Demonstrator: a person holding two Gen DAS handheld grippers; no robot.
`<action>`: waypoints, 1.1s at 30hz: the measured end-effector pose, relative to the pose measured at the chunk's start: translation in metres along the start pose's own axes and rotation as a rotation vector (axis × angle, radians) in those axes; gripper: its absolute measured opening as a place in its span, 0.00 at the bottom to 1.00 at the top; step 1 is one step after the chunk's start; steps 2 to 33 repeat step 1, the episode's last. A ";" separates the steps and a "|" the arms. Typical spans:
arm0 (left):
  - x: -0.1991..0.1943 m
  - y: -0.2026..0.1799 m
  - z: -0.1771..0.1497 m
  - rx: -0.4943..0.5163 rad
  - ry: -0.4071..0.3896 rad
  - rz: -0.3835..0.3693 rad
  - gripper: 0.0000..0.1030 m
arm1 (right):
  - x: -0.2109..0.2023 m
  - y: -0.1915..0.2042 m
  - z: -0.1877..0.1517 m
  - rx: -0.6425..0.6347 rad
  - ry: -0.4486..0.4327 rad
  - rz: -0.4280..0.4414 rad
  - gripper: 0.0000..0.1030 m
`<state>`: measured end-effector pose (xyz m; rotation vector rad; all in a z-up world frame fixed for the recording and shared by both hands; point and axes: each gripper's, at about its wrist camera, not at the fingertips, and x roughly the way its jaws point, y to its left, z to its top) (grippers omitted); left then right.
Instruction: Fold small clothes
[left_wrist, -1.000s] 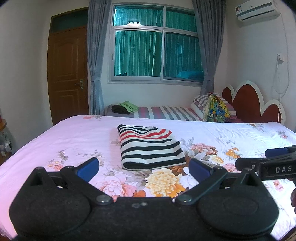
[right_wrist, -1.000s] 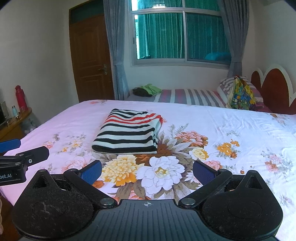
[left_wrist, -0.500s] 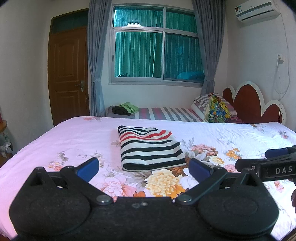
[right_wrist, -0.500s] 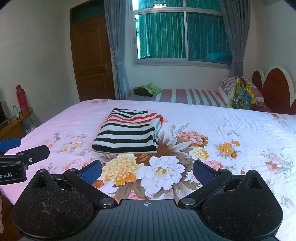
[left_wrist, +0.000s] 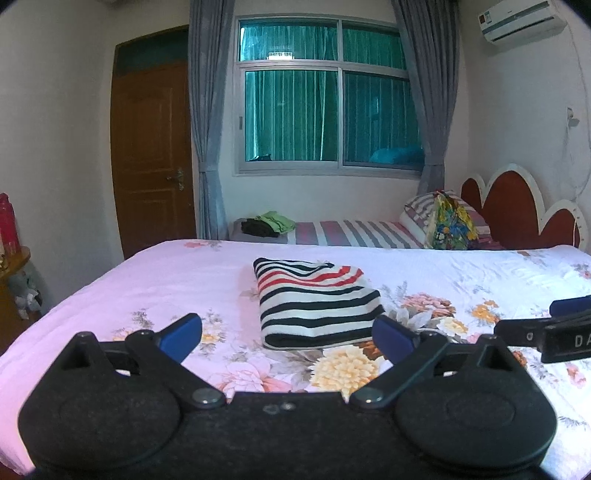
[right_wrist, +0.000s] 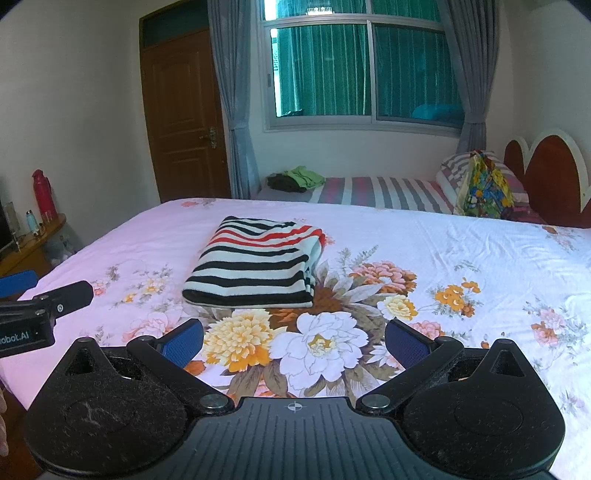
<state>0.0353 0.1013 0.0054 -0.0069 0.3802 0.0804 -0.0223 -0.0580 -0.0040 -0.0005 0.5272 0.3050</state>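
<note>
Lying flat on the bed, the folded striped garment runs lengthwise away from both cameras, its black-and-white bands crosswise, red stripes at the far end. Soft knit, rectangular, with its folded edge nearest. Left tool and right tool both gape wide, empty, short of it.

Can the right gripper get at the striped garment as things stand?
Probably yes. The right gripper is open and empty, and only bare floral sheet lies between it and the folded striped garment; the left gripper stays aside.
</note>
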 end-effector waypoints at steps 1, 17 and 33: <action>0.000 0.000 0.000 -0.002 -0.001 -0.001 0.95 | 0.000 -0.001 0.000 0.000 0.002 0.001 1.00; 0.000 0.000 0.000 -0.002 -0.001 -0.001 0.95 | 0.000 -0.001 0.000 0.000 0.002 0.001 1.00; 0.000 0.000 0.000 -0.002 -0.001 -0.001 0.95 | 0.000 -0.001 0.000 0.000 0.002 0.001 1.00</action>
